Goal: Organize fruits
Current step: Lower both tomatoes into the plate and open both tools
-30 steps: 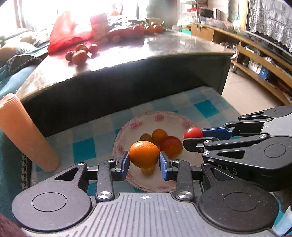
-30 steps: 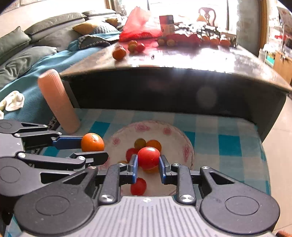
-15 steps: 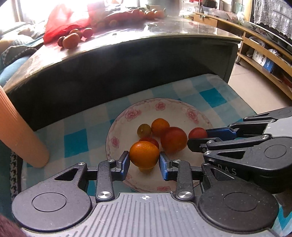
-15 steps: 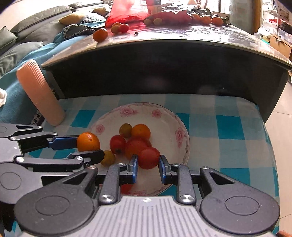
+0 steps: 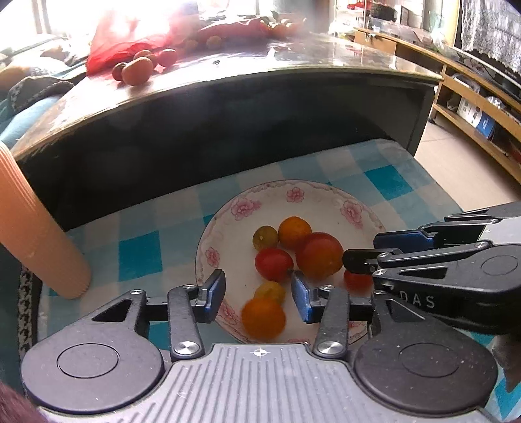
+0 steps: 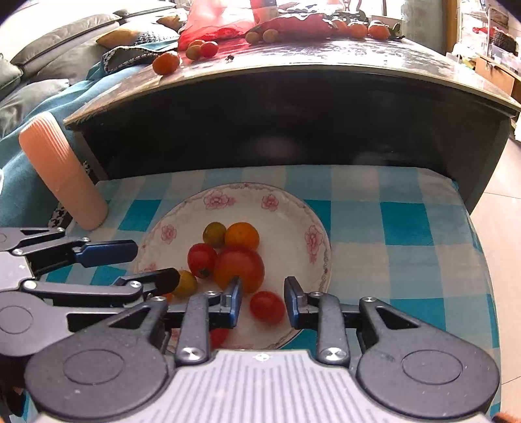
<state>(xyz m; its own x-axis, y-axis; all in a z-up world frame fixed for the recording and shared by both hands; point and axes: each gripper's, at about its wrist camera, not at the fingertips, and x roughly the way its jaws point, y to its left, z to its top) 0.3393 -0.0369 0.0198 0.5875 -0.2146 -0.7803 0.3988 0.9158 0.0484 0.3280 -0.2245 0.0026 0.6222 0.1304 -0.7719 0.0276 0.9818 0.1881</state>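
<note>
Both your grippers hang over the near rim of the white floral-rimmed ceramic plate (image 5: 294,194), each pointing steeply down. Left gripper (image 5: 258,294): jaws opening, nothing gripped; the round orange citrus fruit (image 5: 263,318) sits blurred just below and between the blue pads, clear of both, so it reads as released onto the plate's near edge. Right gripper (image 6: 262,301): jaws opening too, narrower gap; the small red cherry tomato (image 6: 267,306) lies between the pads with daylight either side, not clamped.

Next pickups lie straight ahead and up: loose fruit on the dark glossy coffee table (image 6: 358,61), beyond the plate, beside the red plastic bag (image 6: 215,19). The left hand looks nearer to that cluster.

Count on the plate: seven clear, namely two red, one big red-orange, two orange, one greenish, one yellow; possibly one more red under the right gripper. On the table about ten, too blurred to fix. One peach ribbed cylinder (image 5: 35,227) stands left.
</note>
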